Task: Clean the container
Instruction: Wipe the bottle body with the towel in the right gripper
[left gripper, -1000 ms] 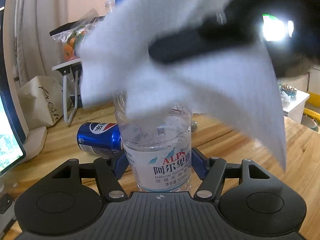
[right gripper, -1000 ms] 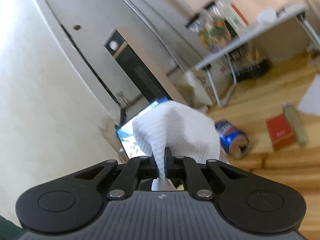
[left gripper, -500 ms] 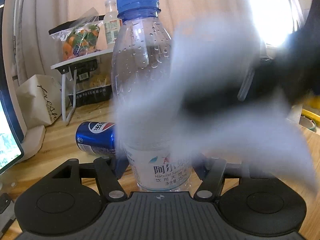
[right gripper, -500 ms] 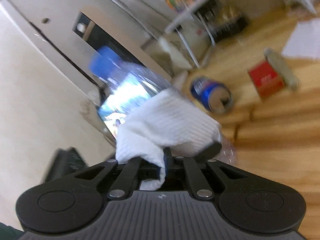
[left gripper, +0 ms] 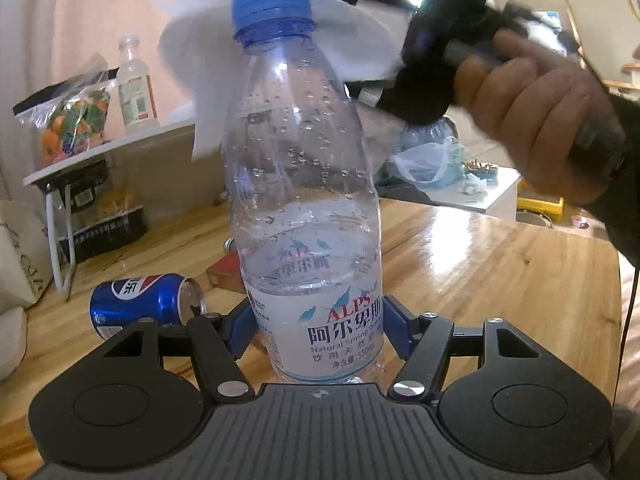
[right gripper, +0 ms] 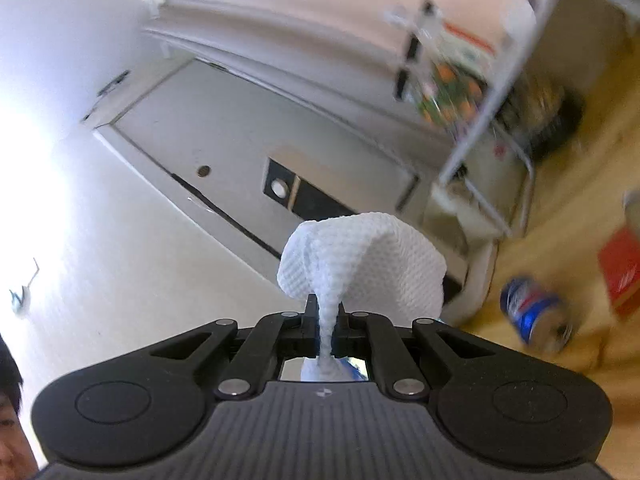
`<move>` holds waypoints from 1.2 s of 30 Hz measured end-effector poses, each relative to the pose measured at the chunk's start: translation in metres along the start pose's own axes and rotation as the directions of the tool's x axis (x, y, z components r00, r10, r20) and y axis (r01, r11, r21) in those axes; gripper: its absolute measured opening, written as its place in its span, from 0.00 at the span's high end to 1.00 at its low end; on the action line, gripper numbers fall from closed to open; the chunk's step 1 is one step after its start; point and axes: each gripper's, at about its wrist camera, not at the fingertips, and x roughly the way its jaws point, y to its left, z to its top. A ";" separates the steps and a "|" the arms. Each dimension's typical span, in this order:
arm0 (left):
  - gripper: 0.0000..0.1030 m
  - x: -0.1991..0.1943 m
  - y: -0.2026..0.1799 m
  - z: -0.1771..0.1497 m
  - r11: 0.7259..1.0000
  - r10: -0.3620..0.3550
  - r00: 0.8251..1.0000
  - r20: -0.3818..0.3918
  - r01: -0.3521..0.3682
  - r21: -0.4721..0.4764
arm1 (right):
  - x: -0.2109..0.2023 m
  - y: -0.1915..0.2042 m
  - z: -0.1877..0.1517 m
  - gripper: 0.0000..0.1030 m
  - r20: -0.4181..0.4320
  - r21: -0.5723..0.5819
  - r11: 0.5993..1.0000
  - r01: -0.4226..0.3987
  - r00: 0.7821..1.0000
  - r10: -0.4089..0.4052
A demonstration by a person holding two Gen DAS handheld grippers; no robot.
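Observation:
A clear plastic water bottle (left gripper: 304, 200) with a blue cap and an ALPS label stands upright, partly filled. My left gripper (left gripper: 316, 332) is shut on its lower body, blue pads on both sides. My right gripper (right gripper: 325, 320) is shut on a white paper towel (right gripper: 360, 264). In the left wrist view that towel (left gripper: 352, 44) hangs behind the bottle's neck and cap, with the right gripper's black body (left gripper: 420, 60) at the upper right. The bottle is out of the right wrist view.
A blue Pepsi can (left gripper: 144, 300) lies on the wooden table (left gripper: 500, 280), left of the bottle, with a red box (left gripper: 224, 276) behind it. It shows in the right wrist view too (right gripper: 536, 316). A small white side table (left gripper: 100, 152) holds a snack bag and a bottle.
The right gripper with the towel has swept from in front of the bottle's body up and behind its neck and cap. The left gripper holds the bottle as before.

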 end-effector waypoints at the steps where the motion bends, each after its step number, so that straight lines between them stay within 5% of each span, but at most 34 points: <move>1: 0.34 0.001 -0.001 0.000 1.000 0.004 1.000 -0.003 -0.004 0.011 | 0.002 -0.008 -0.002 0.92 -0.001 0.028 1.000 -0.002 1.000 0.002; 8: 0.34 0.001 -0.004 0.000 1.000 0.004 1.000 -0.008 -0.004 0.024 | 0.013 -0.053 -0.021 0.89 -0.042 0.133 0.991 -0.001 0.999 0.006; 16: 0.34 0.000 -0.005 0.001 1.000 0.009 1.000 -0.009 -0.009 0.004 | 0.013 -0.089 -0.037 0.89 -0.119 0.138 0.978 0.159 0.982 -0.143; 23: 0.35 0.003 -0.006 -0.001 0.999 0.024 0.999 -0.026 -0.025 -0.023 | 0.015 -0.113 -0.053 0.89 -0.216 0.116 0.934 0.338 0.926 -0.308; 32: 0.36 0.006 -0.005 0.000 0.997 0.055 0.998 -0.038 -0.057 -0.060 | 0.004 -0.090 -0.073 0.89 -0.281 -0.110 0.858 0.501 0.813 -0.511; 36: 0.36 0.006 -0.003 0.001 0.997 0.041 0.998 -0.040 -0.043 -0.067 | -0.012 -0.070 -0.075 0.91 -0.254 -0.125 0.873 0.471 0.836 -0.487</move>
